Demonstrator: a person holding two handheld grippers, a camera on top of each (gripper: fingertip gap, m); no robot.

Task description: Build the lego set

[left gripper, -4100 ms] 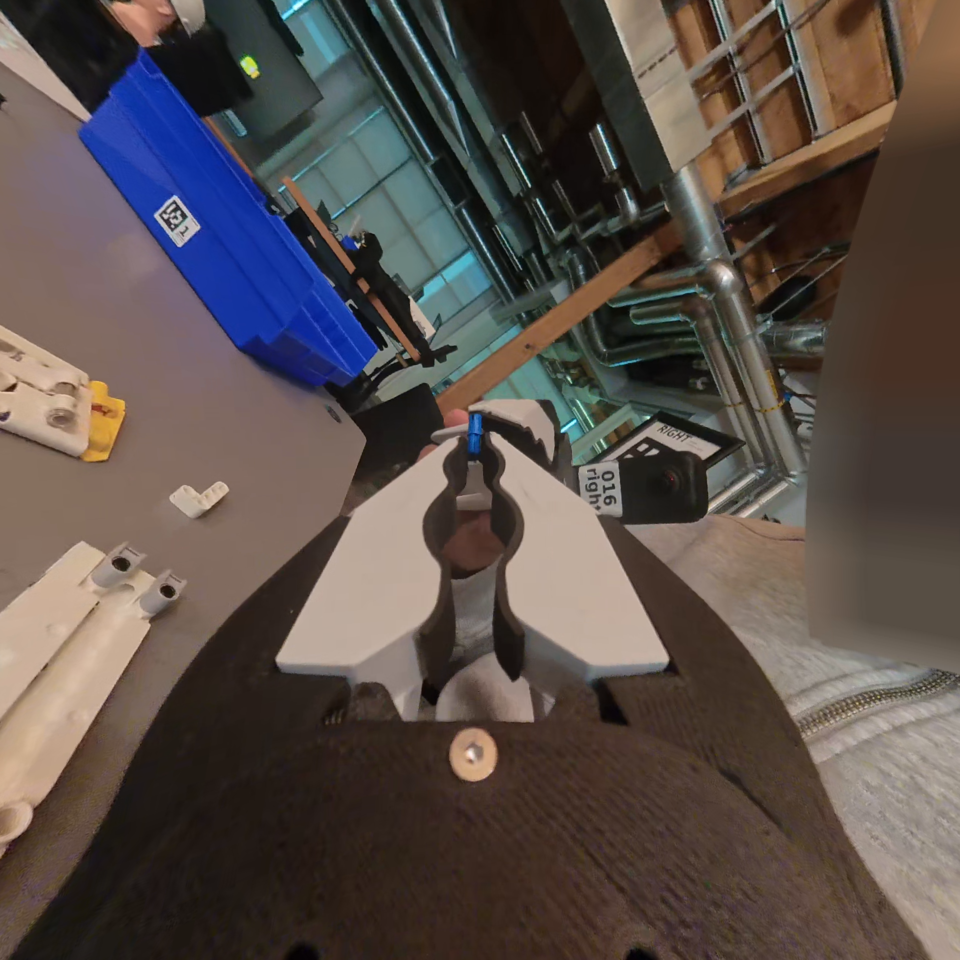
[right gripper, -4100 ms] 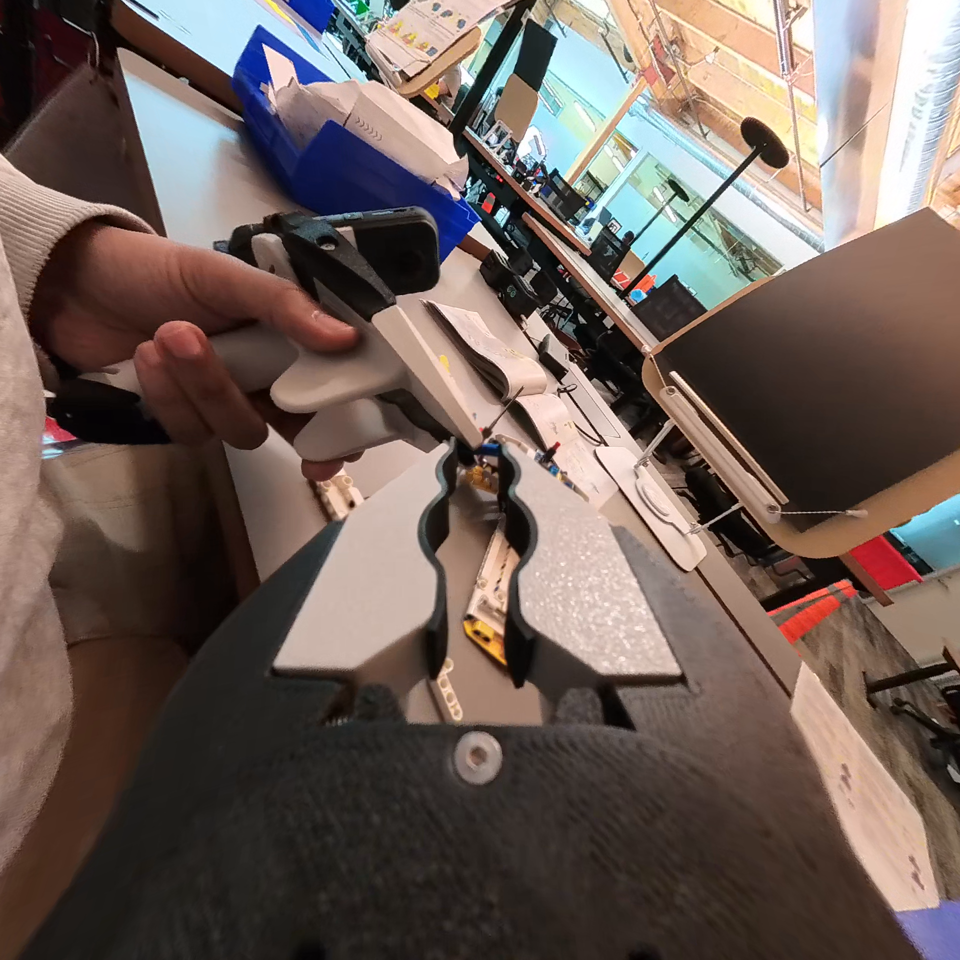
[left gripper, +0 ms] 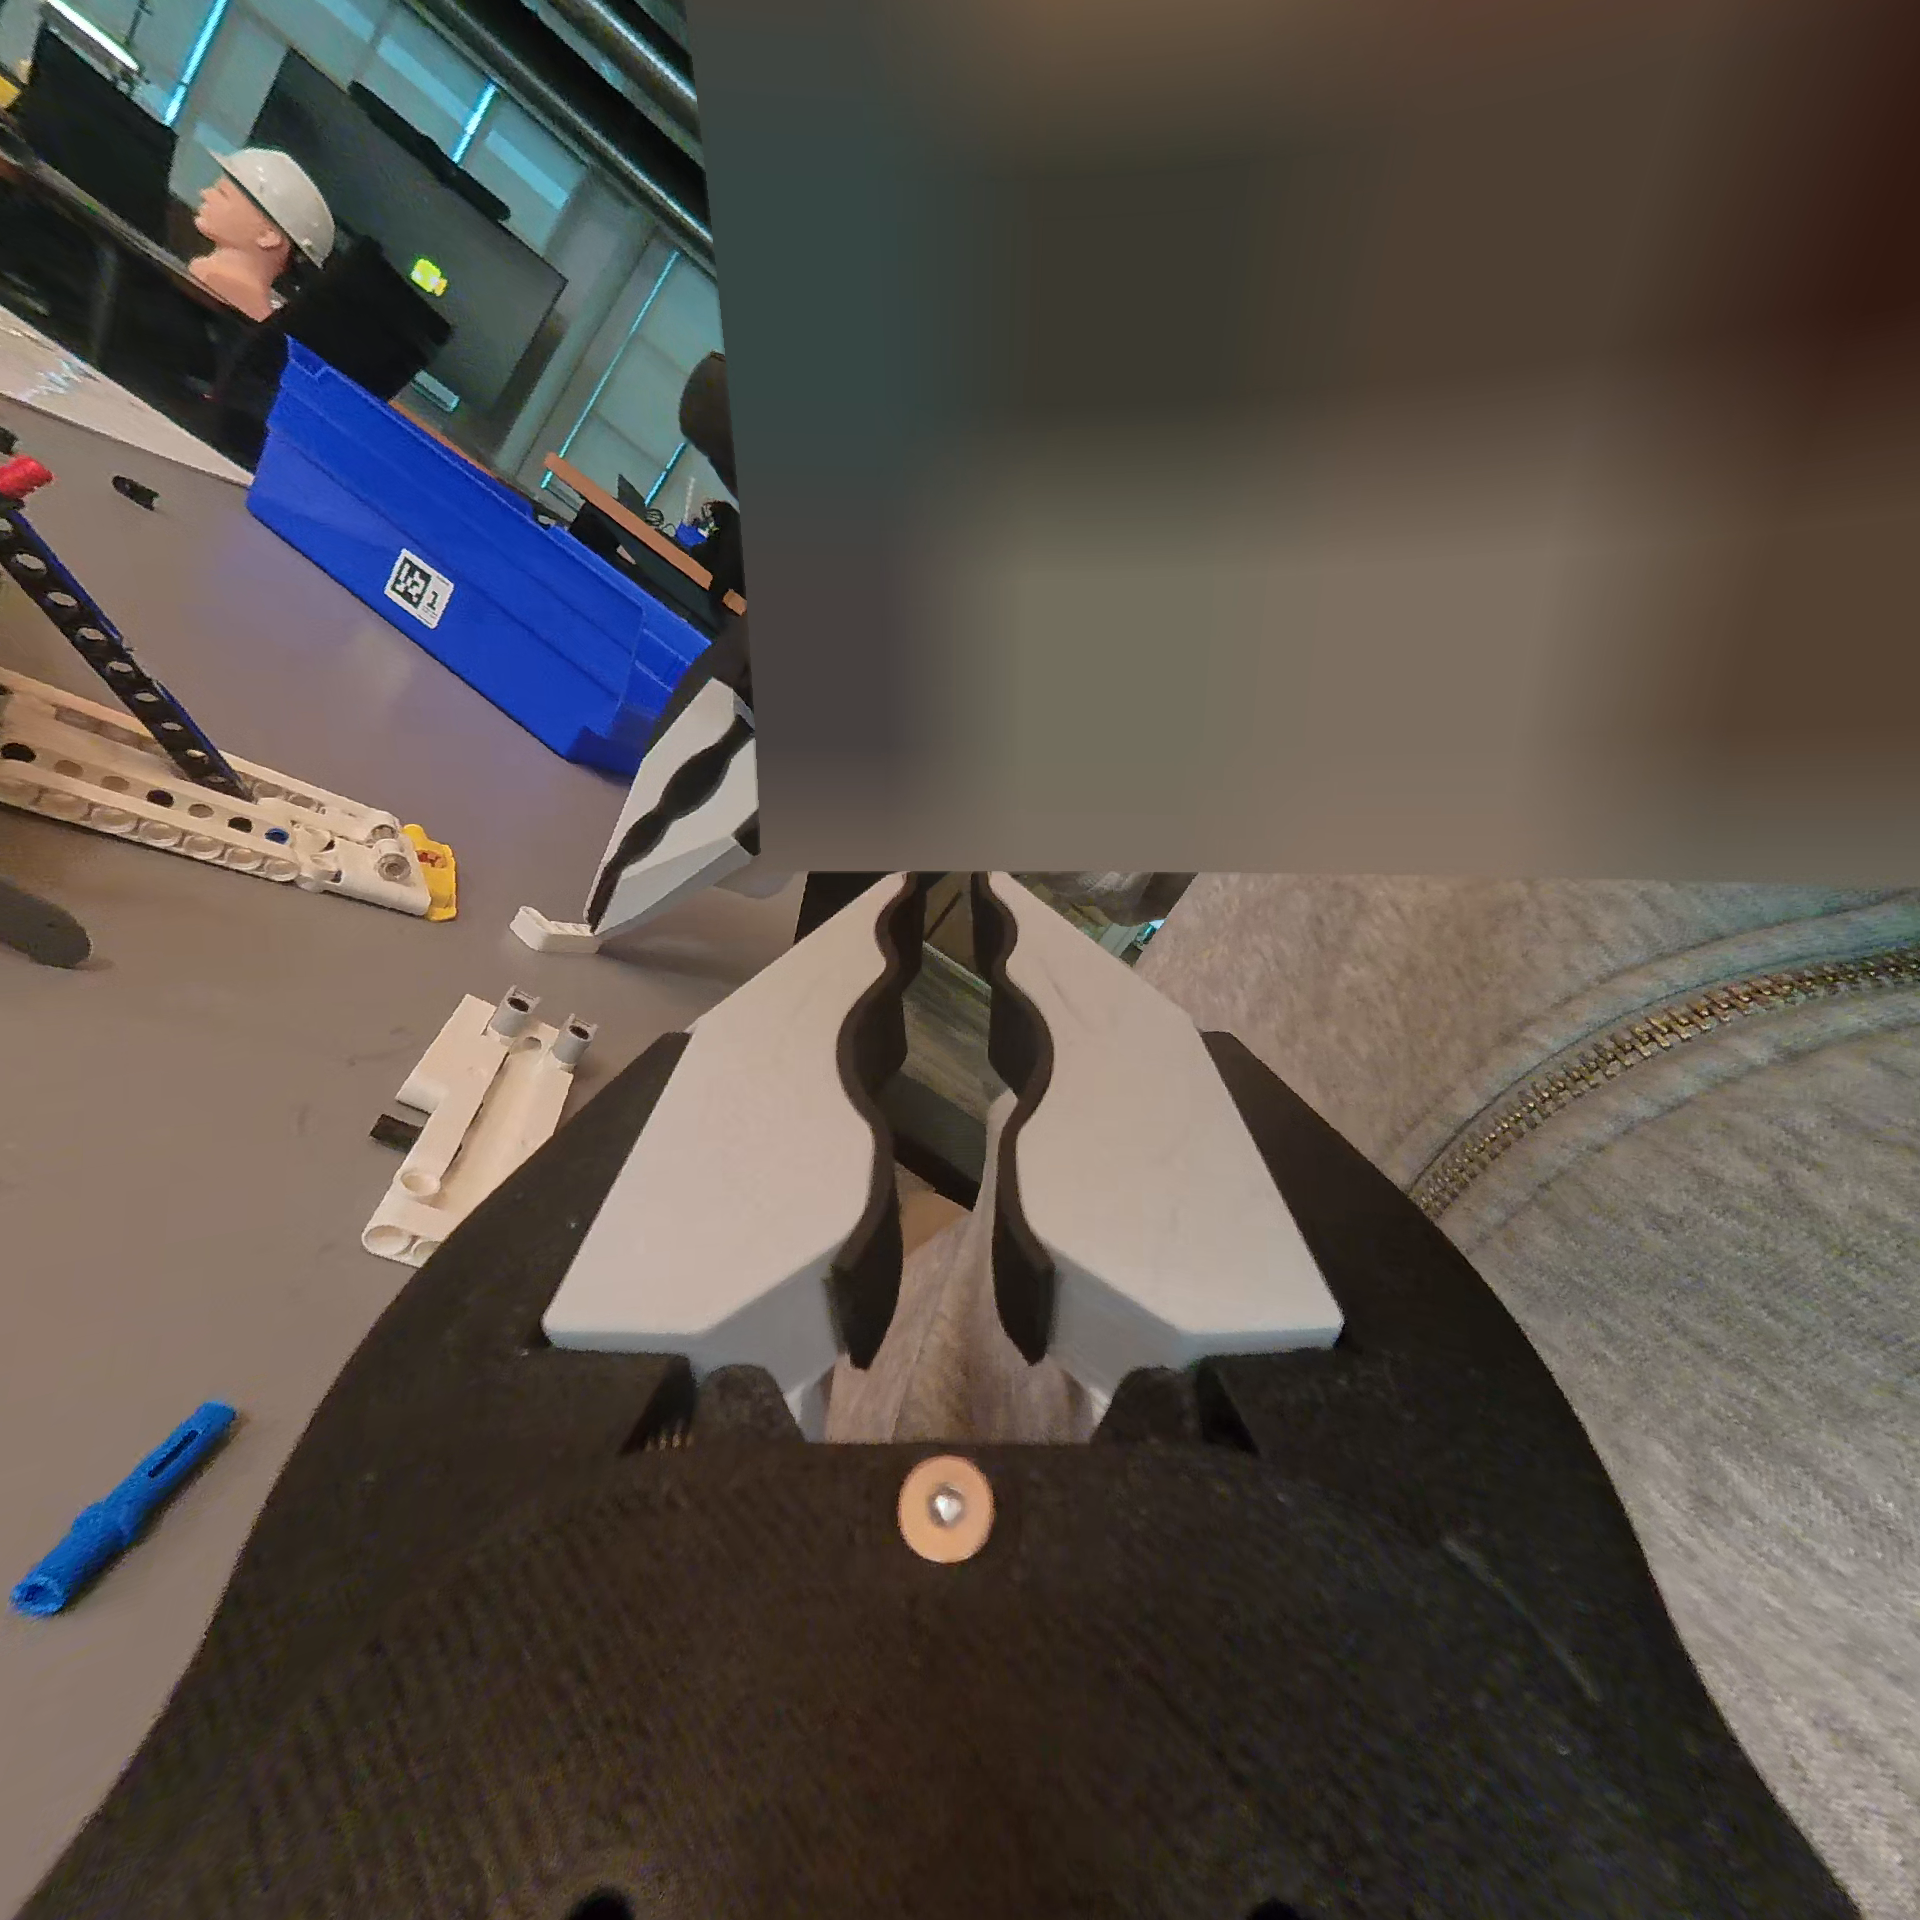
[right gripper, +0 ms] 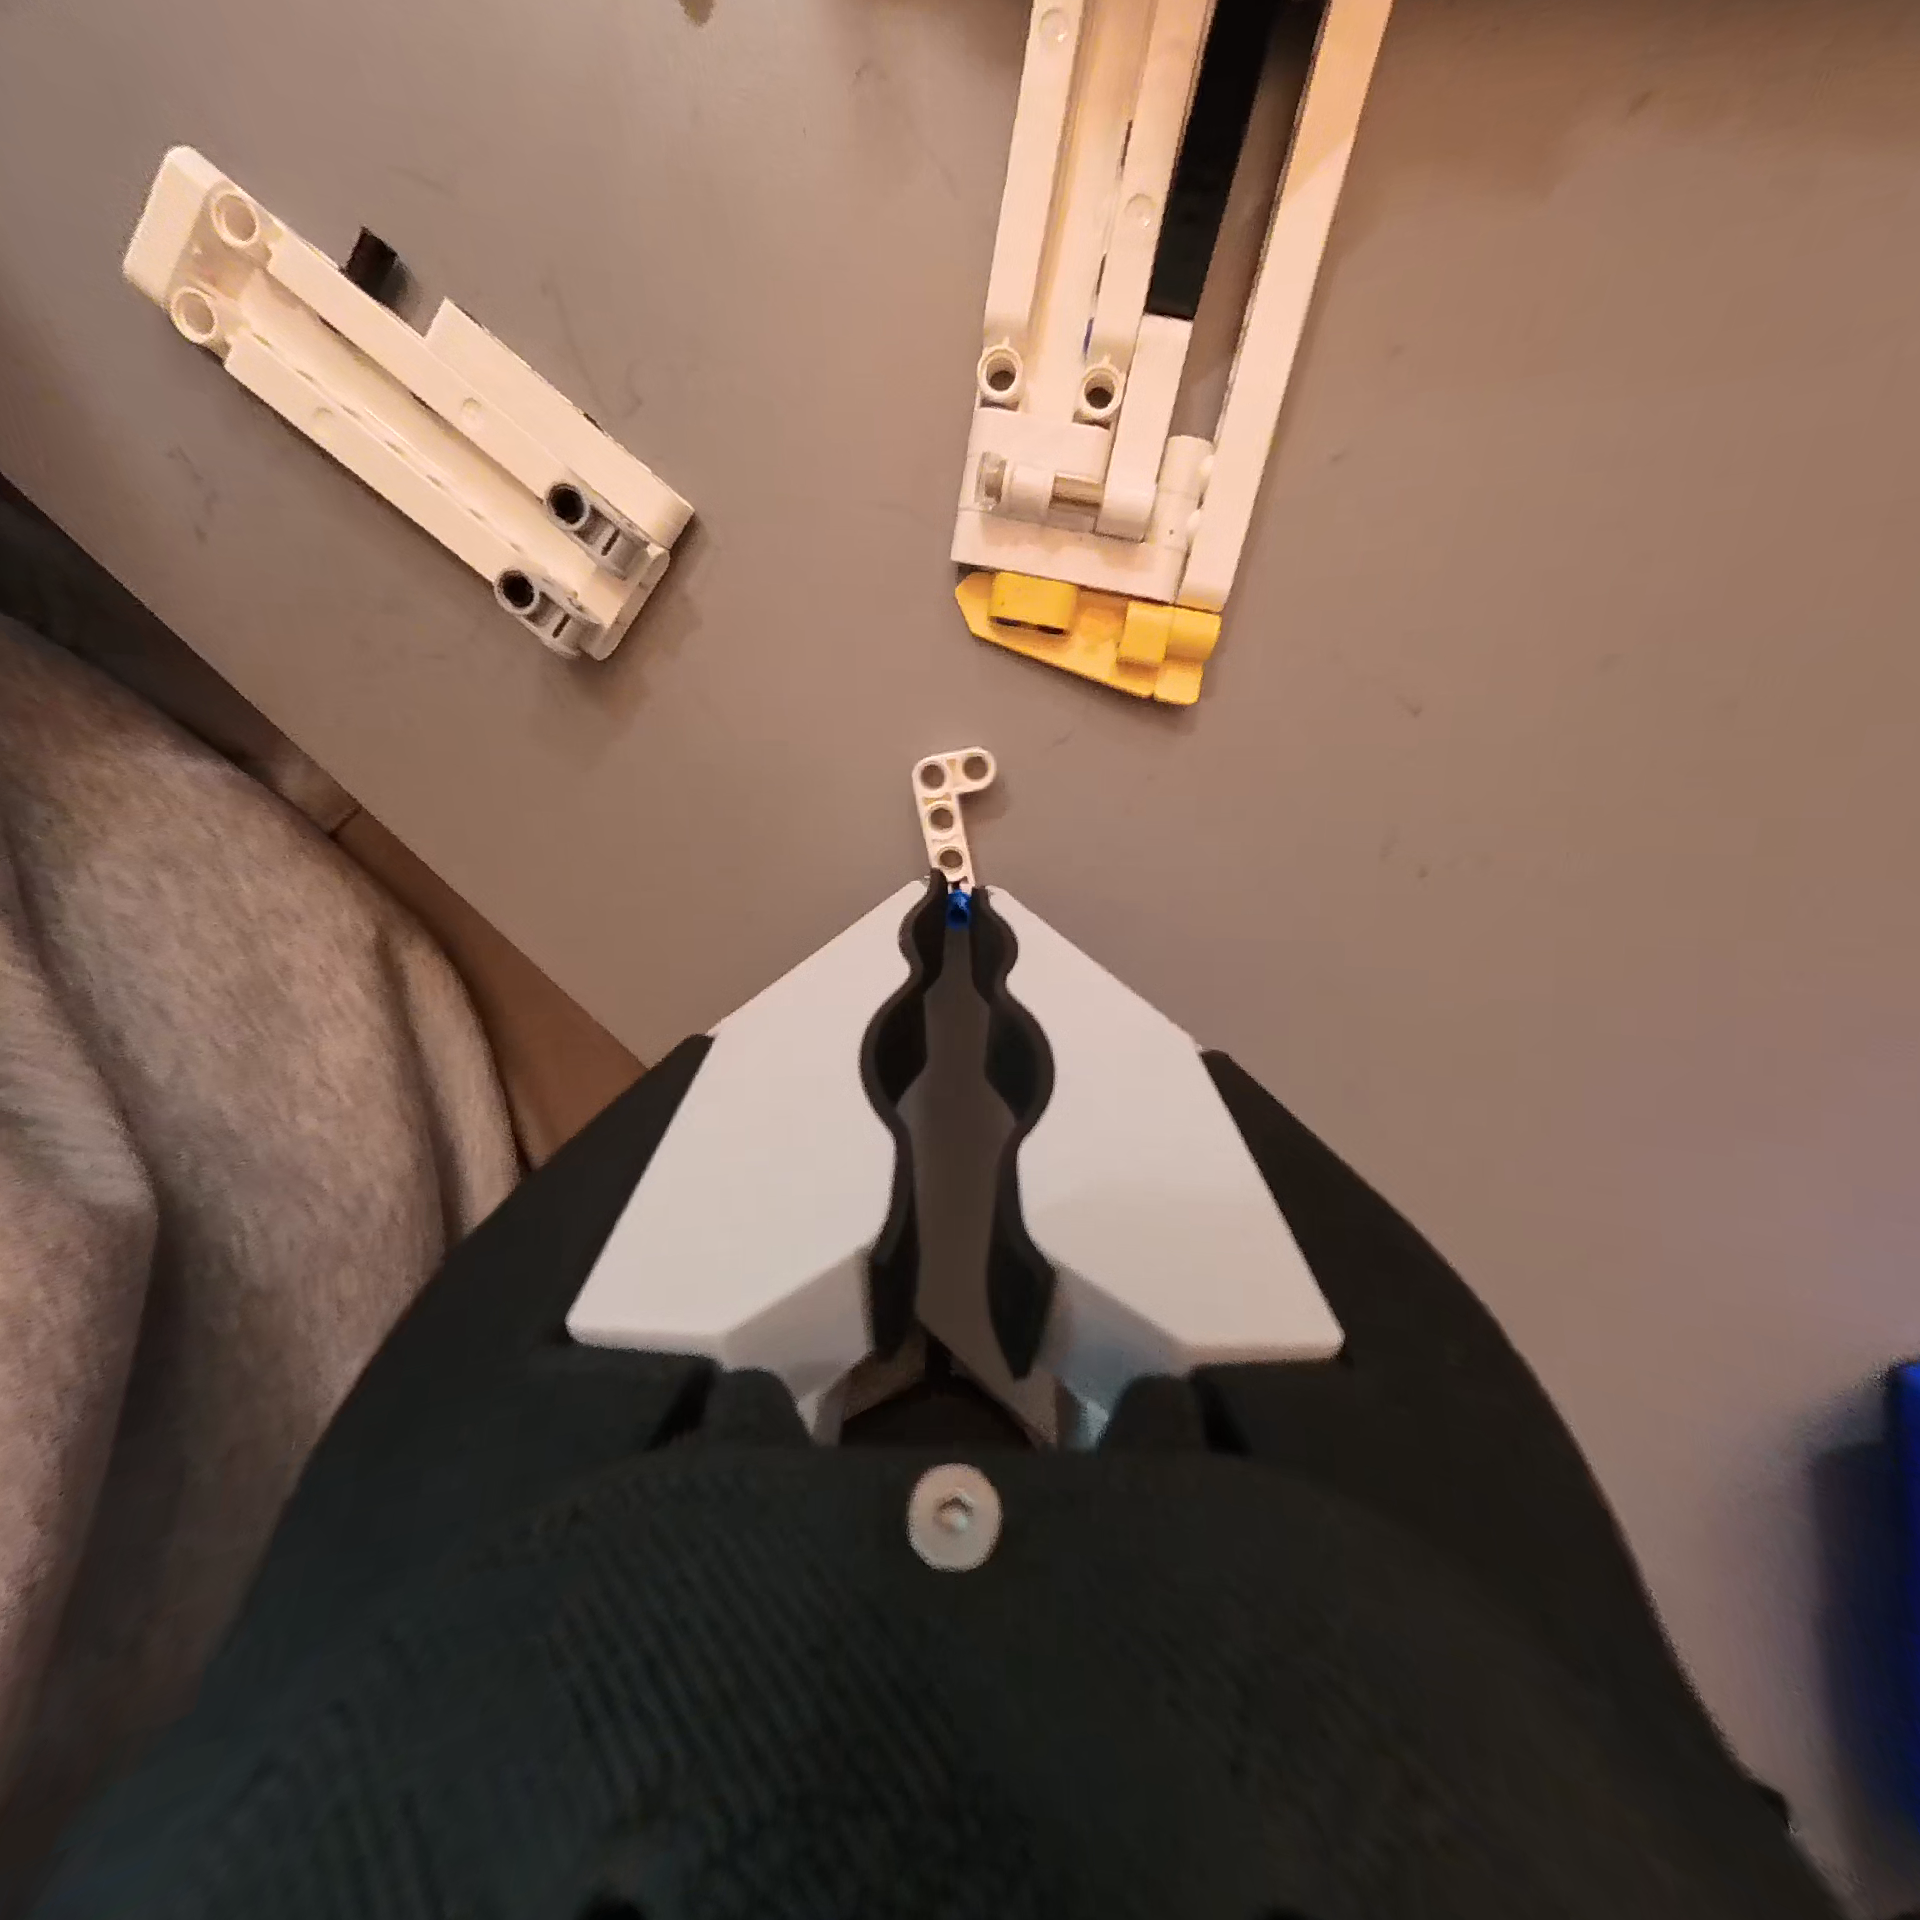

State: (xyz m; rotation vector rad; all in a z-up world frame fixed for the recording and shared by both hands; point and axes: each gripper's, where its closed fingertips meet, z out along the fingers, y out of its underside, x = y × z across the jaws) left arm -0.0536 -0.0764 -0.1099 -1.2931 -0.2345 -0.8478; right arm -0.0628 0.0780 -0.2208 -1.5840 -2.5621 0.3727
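Grey tabletop [right gripper: 727, 125], its near edge running diagonally to the left of the right gripper [right gripper: 956, 902], whose fingers pinch a small blue pin [right gripper: 957, 912] at their tips; just beyond them lies a white L-shaped beam [right gripper: 948, 808], long axis pointing straight ahead, short arm turned right, bare table on both sides. Only the left wrist view shows the blue bin [left gripper: 457, 582], a loose blue axle pin [left gripper: 120, 1507] far left of the fingers, and the left gripper [left gripper: 943, 894], fingers parted and empty over a grey zipped garment [left gripper: 1558, 1299]. Both views show two white assemblies: a short one [right gripper: 405, 405] ahead-left, a yellow-tipped one [right gripper: 1132, 343] ahead-right, long axis running away.
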